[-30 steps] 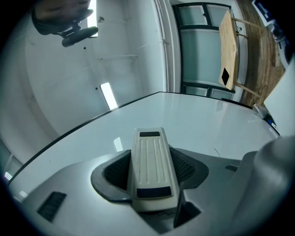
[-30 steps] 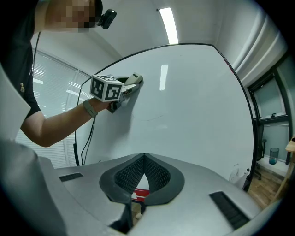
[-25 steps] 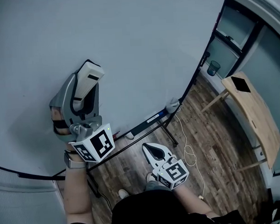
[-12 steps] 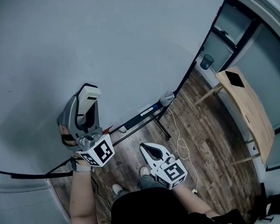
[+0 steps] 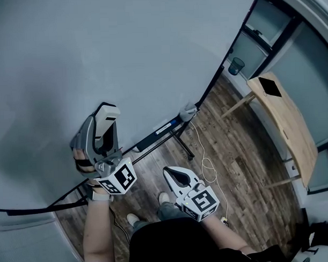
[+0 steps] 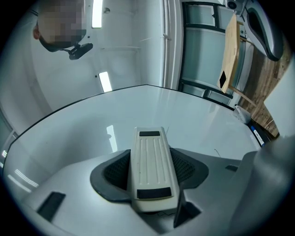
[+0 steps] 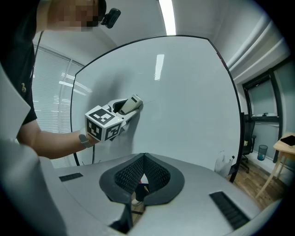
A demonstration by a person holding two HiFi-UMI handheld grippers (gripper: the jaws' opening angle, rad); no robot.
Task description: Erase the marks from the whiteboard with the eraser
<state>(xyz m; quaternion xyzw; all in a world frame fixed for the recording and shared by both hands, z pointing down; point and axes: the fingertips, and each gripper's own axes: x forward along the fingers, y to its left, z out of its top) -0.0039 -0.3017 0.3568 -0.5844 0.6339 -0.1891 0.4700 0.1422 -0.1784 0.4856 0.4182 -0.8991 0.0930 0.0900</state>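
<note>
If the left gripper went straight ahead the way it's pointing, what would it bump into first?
The whiteboard. The left gripper is shut on the eraser, and the eraser's far end looks right at the board, maybe touching it.

A wood-plank floor (image 5: 245, 152) carries the black stand (image 5: 185, 148) of the whiteboard (image 5: 123, 48), a loose white cable (image 5: 209, 166) looped just beside that stand, and the person's shoes (image 5: 134, 219). To the right, well apart from the stand, a pale wooden worktop (image 5: 287, 129) stands on the floor. A flat dark rectangle (image 5: 269, 86) lies near the worktop's far end.
</note>
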